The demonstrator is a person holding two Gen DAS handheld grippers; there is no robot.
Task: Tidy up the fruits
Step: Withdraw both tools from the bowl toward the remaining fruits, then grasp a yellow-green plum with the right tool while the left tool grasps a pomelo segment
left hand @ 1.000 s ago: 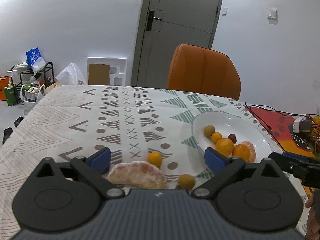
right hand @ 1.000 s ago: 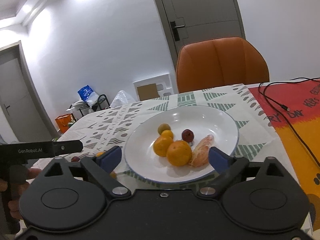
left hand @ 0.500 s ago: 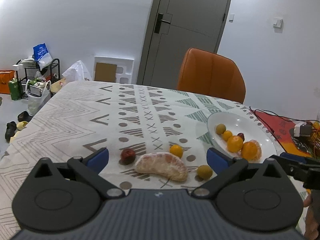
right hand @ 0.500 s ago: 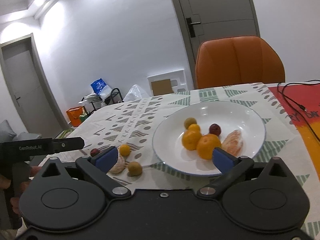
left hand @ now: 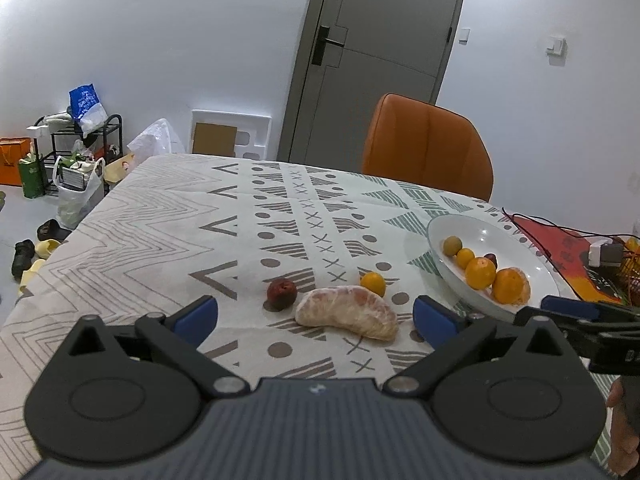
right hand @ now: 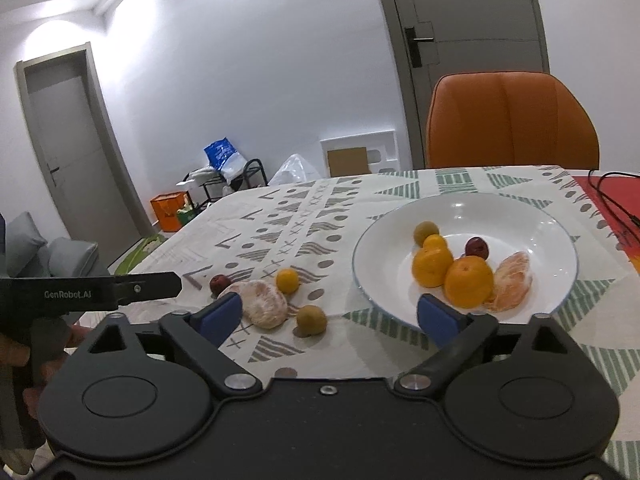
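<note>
L gripper (left hand: 314, 318): fingers wide apart, nothing clamped, pads touching nothing. Peeled citrus piece (left hand: 347, 317) lies on the tablecloth (left hand: 160, 232) between the two blue pads, a bit ahead of them. Dark red fruit (left hand: 282, 294) just beyond the piece toward the L pad; small orange fruit (left hand: 373, 283) just beyond it toward the R pad.

R gripper (right hand: 328, 318): jaws wide but closing, nothing between the pads, no contact. Brownish round fruit (right hand: 311, 319) sits on the cloth between its fingers, just ahead. L pad overlaps the peeled piece in view; can't tell if touching. R pad is in front of the near rim of the white plate (right hand: 520, 208).

Plate holds two oranges, a smaller orange fruit, a brownish one, a dark red one & a peeled segment. It's off to the R of the L gripper's fingers. Orange chair (right hand: 512, 120) behind table; black cable (right hand: 616, 200) on red mat at far R.
</note>
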